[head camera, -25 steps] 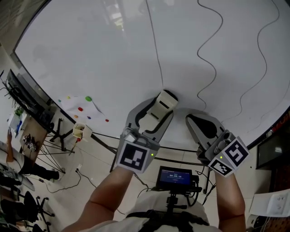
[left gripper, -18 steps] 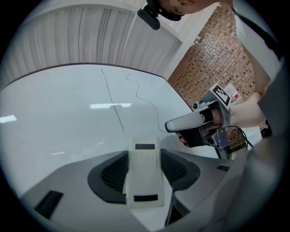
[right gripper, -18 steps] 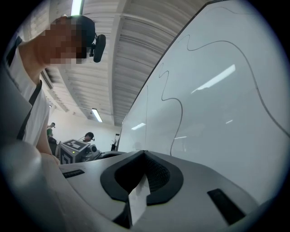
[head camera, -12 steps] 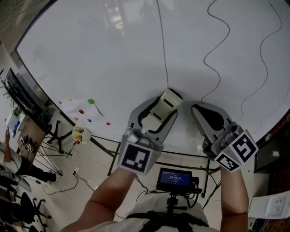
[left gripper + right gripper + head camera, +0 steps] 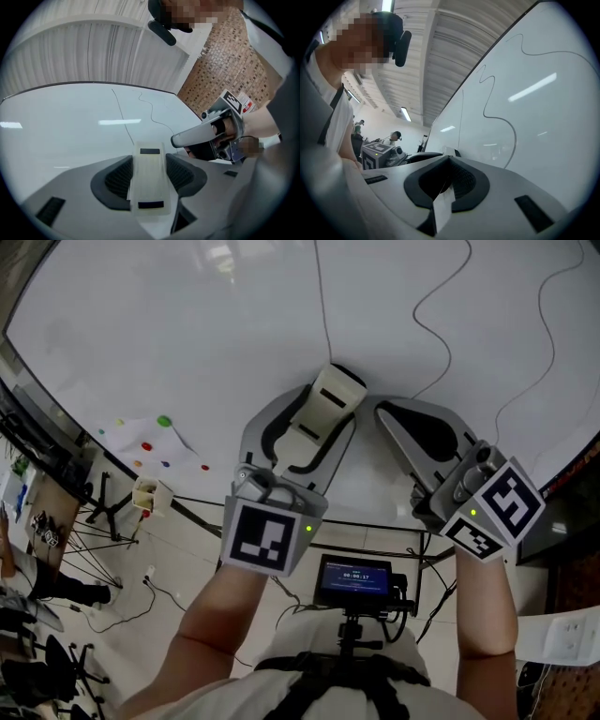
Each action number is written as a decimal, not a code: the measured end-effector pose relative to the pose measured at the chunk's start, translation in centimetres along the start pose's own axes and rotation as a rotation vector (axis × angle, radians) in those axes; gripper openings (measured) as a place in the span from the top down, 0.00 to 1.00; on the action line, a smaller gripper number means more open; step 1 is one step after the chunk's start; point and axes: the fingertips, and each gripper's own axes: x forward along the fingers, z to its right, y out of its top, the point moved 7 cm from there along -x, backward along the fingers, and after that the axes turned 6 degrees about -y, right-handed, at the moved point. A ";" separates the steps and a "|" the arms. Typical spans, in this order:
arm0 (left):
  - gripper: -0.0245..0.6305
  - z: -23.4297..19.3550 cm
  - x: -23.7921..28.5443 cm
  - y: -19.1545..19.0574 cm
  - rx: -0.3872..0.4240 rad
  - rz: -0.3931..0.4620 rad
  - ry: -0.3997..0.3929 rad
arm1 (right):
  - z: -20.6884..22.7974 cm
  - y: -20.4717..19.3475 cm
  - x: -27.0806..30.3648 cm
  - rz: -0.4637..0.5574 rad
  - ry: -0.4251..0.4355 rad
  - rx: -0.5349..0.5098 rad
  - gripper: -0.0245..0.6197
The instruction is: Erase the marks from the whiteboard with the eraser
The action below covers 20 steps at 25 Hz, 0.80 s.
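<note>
"Left gripper view first: report what sits between the jaws."

"My left gripper (image 5: pixel 150 158) is clamped on the eraser (image 5: pixel 150 185), a pale block gripped by its two long sides with a pad pressing on each. My right gripper (image 5: pixel 449 160) has its jaws brought together with nothing between them. It sits just beside the left one, close to the whiteboard (image 5: pixel 169 343)."

"Location and orientation of the eraser?"

"Head view: the eraser (image 5: pixel 322 412) lies along my left gripper (image 5: pixel 333 397), with its long axis in line with the jaws. Its far end points at the board, up and slightly right in that view. That end is just below the foot of the straight line (image 5: pixel 320 296); whether it touches the surface, I cannot tell. One wavy line (image 5: pixel 441 324) and a second wavy line (image 5: pixel 548 334) stand further right. All three marks are unerased."

"Failure modes from here?"

"Three, in my judgement.
1. End-on contact: only the short end would meet the board, so a stroke may clear a thin strip and leave residue.
2. Push-back: pressure along the long axis could slide the block rearward through the pads.
3. Collision: my right gripper (image 5: pixel 381 409) is near enough to knock the eraser askew during a sideways stroke."
</note>
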 end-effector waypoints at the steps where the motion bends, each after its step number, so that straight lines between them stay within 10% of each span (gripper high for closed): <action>1: 0.59 0.2 -0.2 -0.4 0.005 0.002 0.002 | -0.1 -0.3 0.0 -0.002 0.000 0.003 0.95; 20: 0.59 2.0 -1.1 -4.1 -0.037 -0.022 0.012 | 0.1 -1.7 -1.2 -0.022 -0.024 0.025 0.95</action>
